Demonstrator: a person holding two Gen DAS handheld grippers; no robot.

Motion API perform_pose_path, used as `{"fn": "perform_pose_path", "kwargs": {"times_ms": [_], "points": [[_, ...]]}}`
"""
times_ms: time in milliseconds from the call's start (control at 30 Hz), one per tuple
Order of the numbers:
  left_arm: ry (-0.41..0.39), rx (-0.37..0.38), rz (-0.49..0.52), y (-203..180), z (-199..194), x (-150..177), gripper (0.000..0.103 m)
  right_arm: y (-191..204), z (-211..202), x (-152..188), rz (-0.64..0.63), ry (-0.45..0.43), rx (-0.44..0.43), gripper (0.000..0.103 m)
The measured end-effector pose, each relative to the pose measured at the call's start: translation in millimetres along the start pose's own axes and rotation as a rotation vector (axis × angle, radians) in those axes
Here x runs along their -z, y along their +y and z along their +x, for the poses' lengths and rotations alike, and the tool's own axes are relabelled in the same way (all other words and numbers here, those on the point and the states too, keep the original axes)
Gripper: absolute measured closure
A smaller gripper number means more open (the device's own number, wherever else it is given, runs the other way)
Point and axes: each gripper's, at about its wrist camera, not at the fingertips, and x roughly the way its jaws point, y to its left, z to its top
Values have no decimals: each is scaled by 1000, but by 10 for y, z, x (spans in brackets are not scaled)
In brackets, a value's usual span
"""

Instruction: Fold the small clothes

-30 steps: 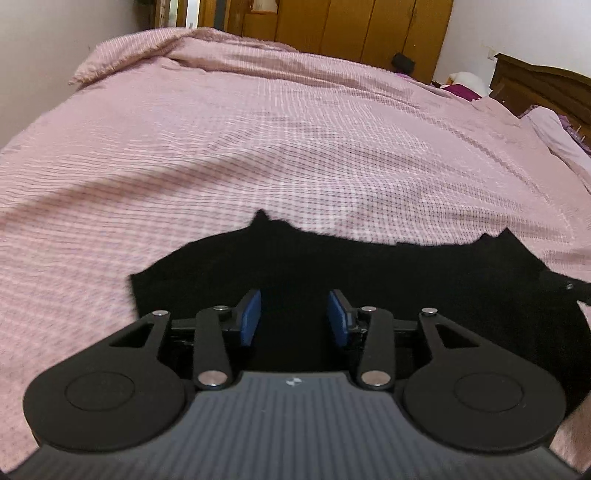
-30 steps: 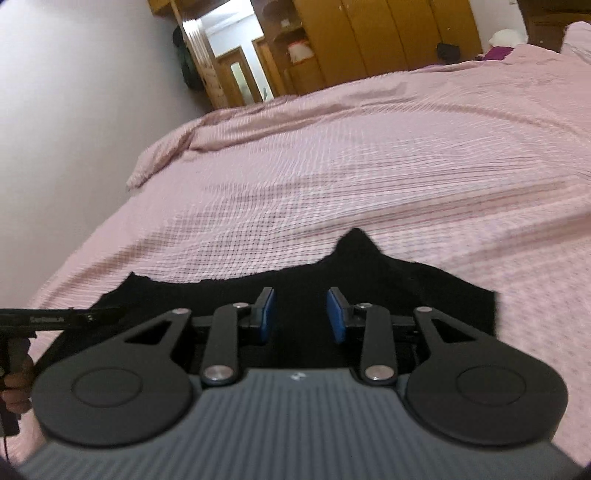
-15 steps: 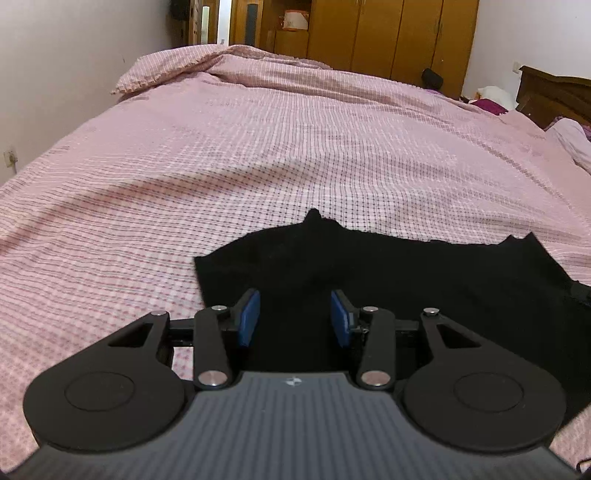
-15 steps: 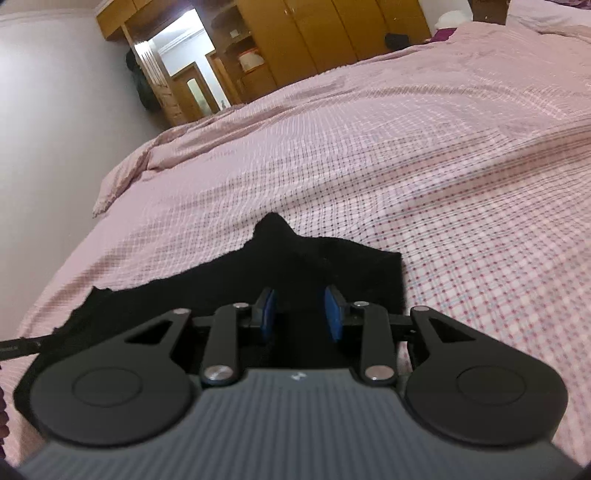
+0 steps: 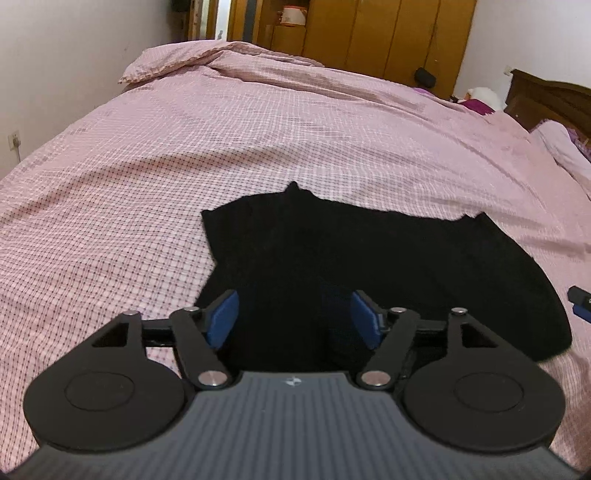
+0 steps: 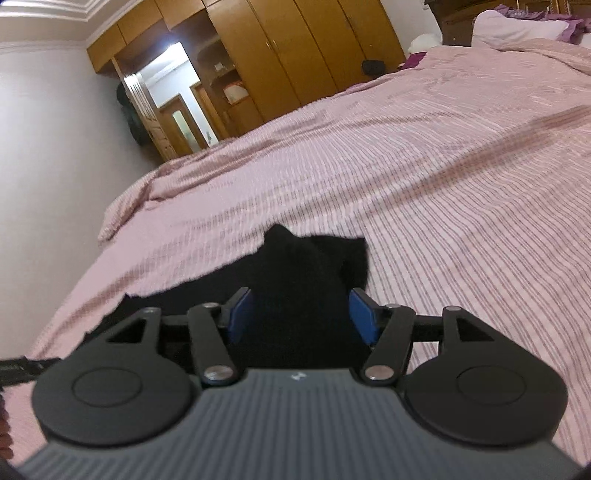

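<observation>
A black garment (image 5: 388, 266) lies spread flat on the pink checked bedspread (image 5: 184, 177). My left gripper (image 5: 293, 317) hovers over its near left part. The jaws are opening, and the blue pads (image 5: 221, 317) stand wide apart and press on nothing. In the right wrist view the garment (image 6: 306, 266) shows its right end with a raised point at the far edge. My right gripper (image 6: 301, 315) is over that end, its jaws opening too, with dark cloth showing behind the gap. Each gripper's tip shows at the edge of the other's view.
The bed stretches far ahead, with a bunched quilt edge (image 5: 221, 55) at the far left. Wooden wardrobes (image 5: 388, 33) line the back wall, and a dark headboard (image 5: 546, 99) and pillows (image 6: 517, 26) are to the right. A white wall (image 6: 55, 147) runs along the left.
Both pairs of jaws have spread wider. Both cameras have shifted, so the garment's ends now sit nearer the middle of each view. The right view has rolled.
</observation>
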Motion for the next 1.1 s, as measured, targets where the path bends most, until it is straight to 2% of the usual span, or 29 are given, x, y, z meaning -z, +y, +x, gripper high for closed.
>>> {"fn": "perform_pose_path", "kwargs": {"times_ms": [133,333,533,800,1100], "points": [[4,-7,13,-94,-59,69,21,-47,-32,102,17,0,-10,42],[41,-27,0,-107,43,140,19,-234,54,224,145,20,-8,41],[72,-67,-13,-48,204,148,19,-316,246,353,136,36,-11,41],[87,-112,-20,-56,341,110,19,-342,566,268,120,66,-100,41],[103,-131,-5,-77,440,130,18,-383,641,286,163,46,-142,41]]}}
